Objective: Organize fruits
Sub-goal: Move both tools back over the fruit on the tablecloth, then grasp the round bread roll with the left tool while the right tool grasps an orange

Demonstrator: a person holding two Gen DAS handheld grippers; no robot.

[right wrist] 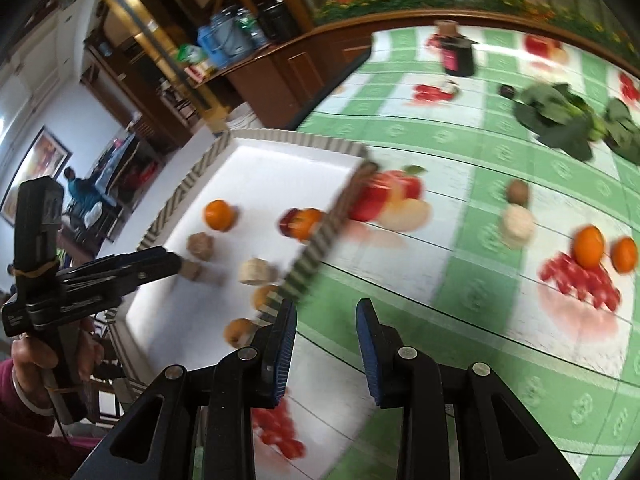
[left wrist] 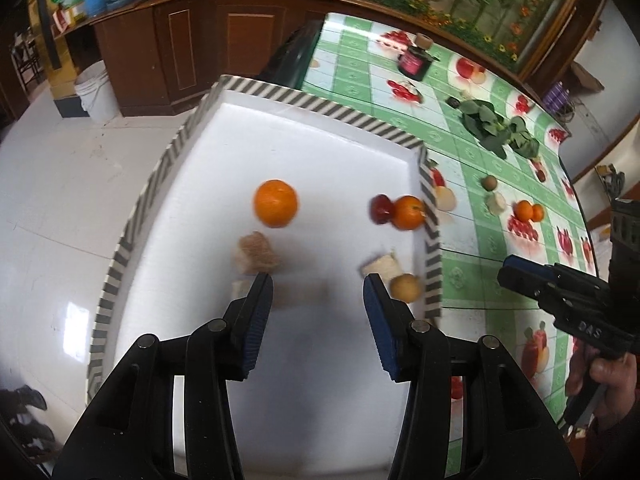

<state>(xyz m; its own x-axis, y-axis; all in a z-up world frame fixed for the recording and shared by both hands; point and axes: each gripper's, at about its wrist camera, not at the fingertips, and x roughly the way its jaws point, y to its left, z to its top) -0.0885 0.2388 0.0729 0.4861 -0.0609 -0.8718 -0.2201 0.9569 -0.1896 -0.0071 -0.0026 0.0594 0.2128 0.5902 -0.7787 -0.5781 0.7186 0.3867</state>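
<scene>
So, left gripper [left wrist: 318, 284]: jaws released and holding nothing, poised over the white tray [left wrist: 328, 128].
Right gripper [right wrist: 326, 312]: jaws also spread apart and holding nothing, over the counter [right wrist: 440, 312] just to the right of the tray's striped rim.
Just ahead of the left jaws: a tan block [left wrist: 258, 254] off the left fingertip, a pale slice [left wrist: 380, 266] and a small yellowish fruit [left wrist: 406, 288] off the right one.
Farther ahead in the tray: a big orange [left wrist: 276, 203] alone, then a red fruit [left wrist: 380, 209] touching a second orange [left wrist: 409, 213] against the right rim.
Ahead of the right jaws, outside the tray: two small oranges [right wrist: 604, 250] side by side, a pale round piece [right wrist: 517, 226] and a brown fruit [right wrist: 519, 191] just beyond it.
Farthest back: leafy greens [right wrist: 568, 120] and a dark jar [right wrist: 458, 54].
Done: several fruits appear gathered in the tray.
Left: by my reading, the oranges and the pieces beside them on the counter are not yet collected; the right gripper seems nearest to them.
</scene>
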